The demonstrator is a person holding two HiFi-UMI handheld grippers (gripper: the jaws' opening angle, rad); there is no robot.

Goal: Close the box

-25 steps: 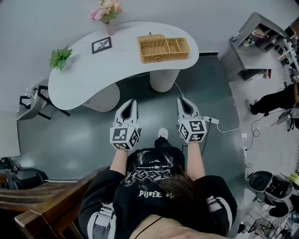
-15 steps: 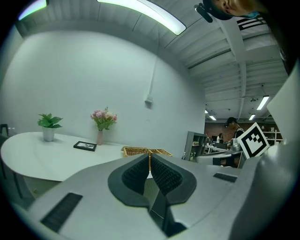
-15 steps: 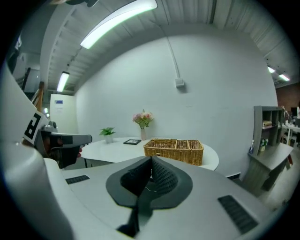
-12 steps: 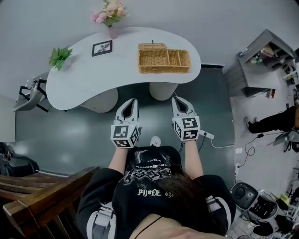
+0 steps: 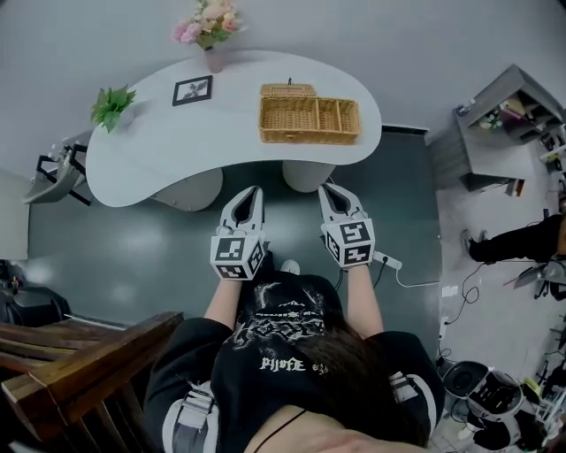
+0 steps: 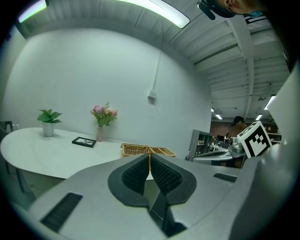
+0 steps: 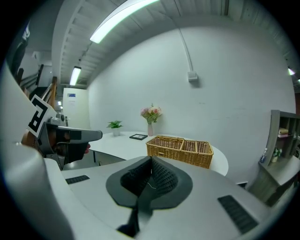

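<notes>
The box is made of straw and sits on the right end of the white table. Its lid looks tipped back behind the left part, so the box is still open and nothing has been done to it yet. Further left on the table are a small picture, a green plant and pink flowers. The person has just stepped closer, and the table and box look a bit nearer than they did a second ago. The left gripper and the right gripper have come forward too. Both are pinched closed with nothing in them. They hang over the dark floor, side by side, pointing at the table but still well apart from the box. I think this is just the walk up. The person must get closer before a gripper can push the lid down.
</notes>
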